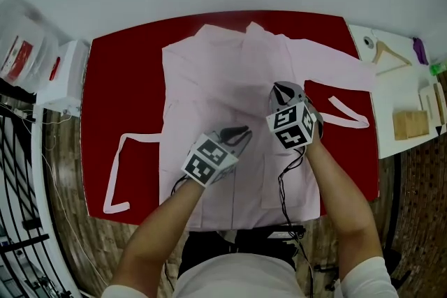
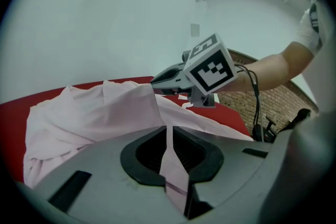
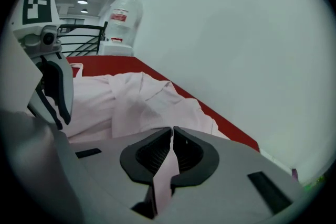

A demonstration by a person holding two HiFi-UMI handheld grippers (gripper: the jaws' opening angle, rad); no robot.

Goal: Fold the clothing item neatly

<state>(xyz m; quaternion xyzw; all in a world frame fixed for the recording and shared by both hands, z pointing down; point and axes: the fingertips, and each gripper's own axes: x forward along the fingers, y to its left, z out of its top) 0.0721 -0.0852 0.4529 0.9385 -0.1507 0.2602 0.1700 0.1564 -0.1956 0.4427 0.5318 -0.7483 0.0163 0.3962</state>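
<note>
The pink robe lies on the red table, collar at the far side. The left gripper and the right gripper are each clamped tight on a thin bit of robe, over its middle. The cloth could slip out. Or one hand could pull harder and make the fold crooked. The robe looks mostly flat. One sleeve sticks out to the right. The loose belt trails off to the left and could get dragged along.

Left gripper and right gripper on pink garment.
</note>
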